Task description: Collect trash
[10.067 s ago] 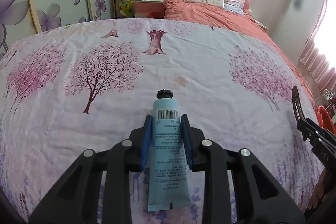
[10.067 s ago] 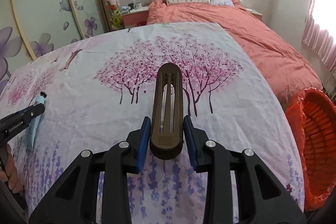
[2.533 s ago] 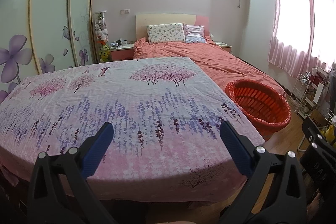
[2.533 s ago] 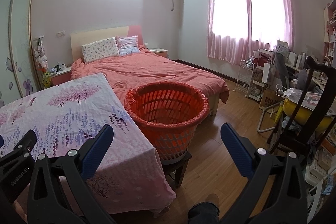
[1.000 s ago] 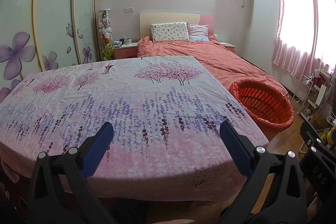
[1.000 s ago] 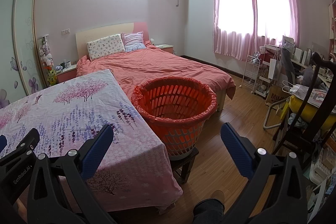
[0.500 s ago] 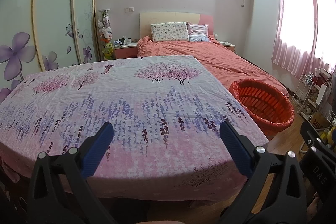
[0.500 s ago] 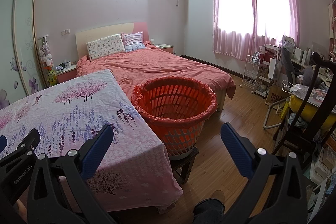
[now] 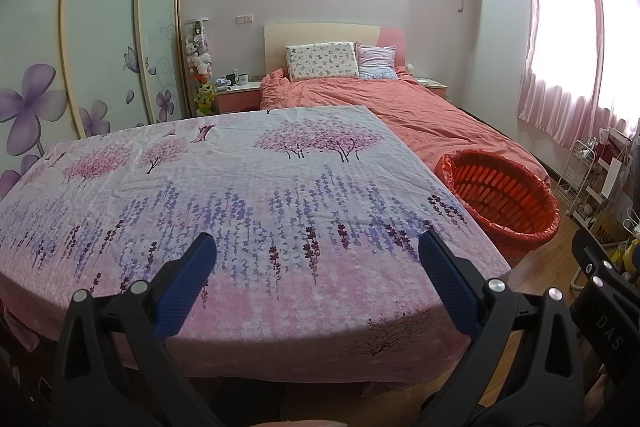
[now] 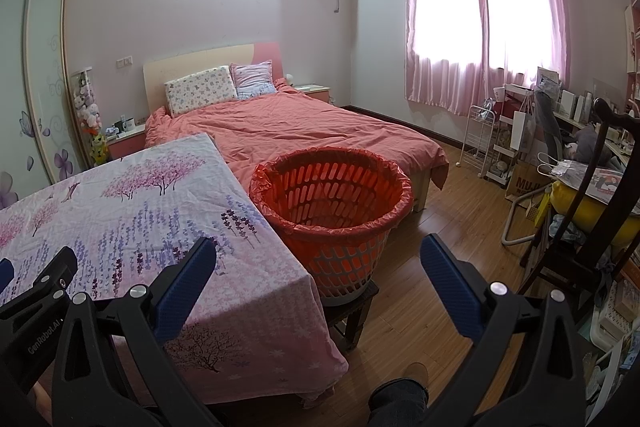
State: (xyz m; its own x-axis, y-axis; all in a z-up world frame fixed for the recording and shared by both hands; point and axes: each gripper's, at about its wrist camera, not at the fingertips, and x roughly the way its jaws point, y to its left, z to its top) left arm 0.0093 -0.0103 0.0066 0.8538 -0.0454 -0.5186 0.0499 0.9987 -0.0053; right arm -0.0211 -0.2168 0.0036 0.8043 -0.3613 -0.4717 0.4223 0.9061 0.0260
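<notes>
My left gripper (image 9: pixel 318 247) is wide open and empty, held above the near edge of the floral-sheeted table (image 9: pixel 248 187). My right gripper (image 10: pixel 318 251) is wide open and empty, held back from the orange basket (image 10: pixel 332 223), which has a red liner and stands on a low stool at the table's right side. The basket also shows in the left wrist view (image 9: pixel 500 195). Its contents are hidden from here. No loose trash shows on the floral sheet.
A bed with a coral duvet (image 10: pixel 304 131) lies behind the table and basket. A dark wooden chair (image 10: pixel 592 195) and a cluttered desk stand at the right. A white wire rack (image 10: pixel 480 135) stands under the pink curtains. Wood floor (image 10: pixel 432 239) lies between basket and chair.
Ten seconds ago the left gripper held a blue tube and the right a brown comb-like piece; both are now open and empty. In the last second nothing has visibly moved.
</notes>
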